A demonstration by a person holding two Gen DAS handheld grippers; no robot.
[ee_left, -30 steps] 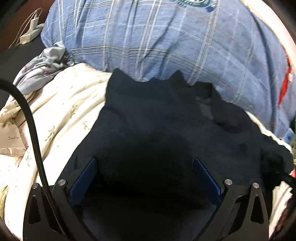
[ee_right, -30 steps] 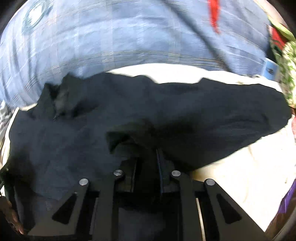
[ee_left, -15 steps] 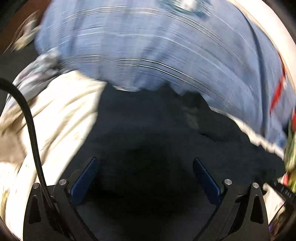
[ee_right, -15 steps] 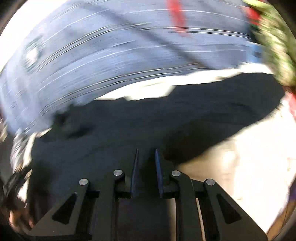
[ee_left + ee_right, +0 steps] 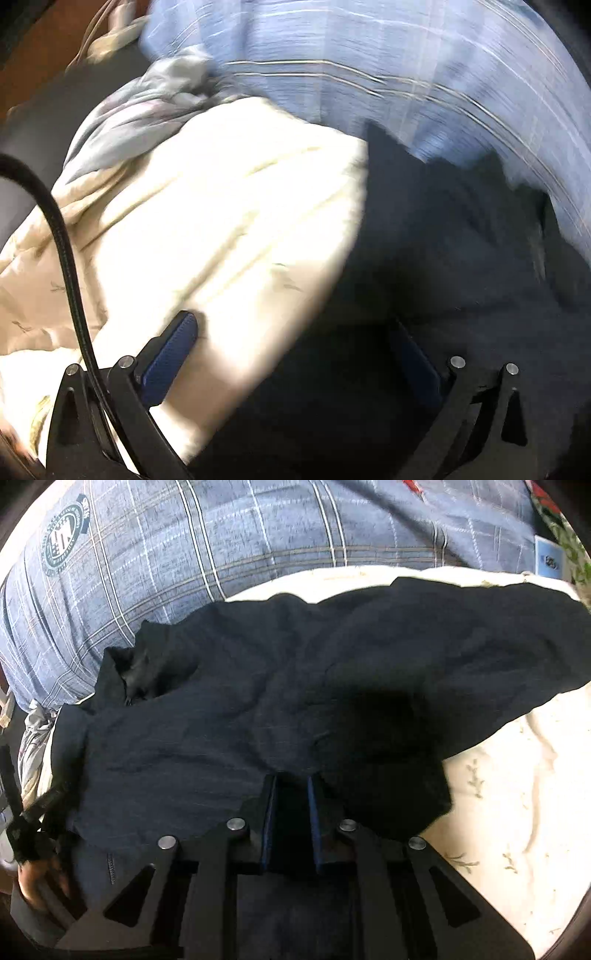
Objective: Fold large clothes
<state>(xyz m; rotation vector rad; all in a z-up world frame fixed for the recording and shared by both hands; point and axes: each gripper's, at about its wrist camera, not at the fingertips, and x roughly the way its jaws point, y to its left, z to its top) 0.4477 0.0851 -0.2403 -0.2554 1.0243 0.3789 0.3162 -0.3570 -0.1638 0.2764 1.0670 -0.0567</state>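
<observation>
Right wrist view: the right claw (image 5: 291, 786) is pinching a fold of the dark garment (image 5: 229, 701), its jaws nearly together on the cloth. Beyond it the garment is lying spread over the cream bedding (image 5: 517, 794), with a blue plaid pillow (image 5: 221, 535) farther off. Left wrist view: the left claw (image 5: 295, 332) is standing wide apart over the garment's (image 5: 461, 258) edge, gripping nothing. Judging by this, a fold is being set up; next the left claw needs to close on that edge.
</observation>
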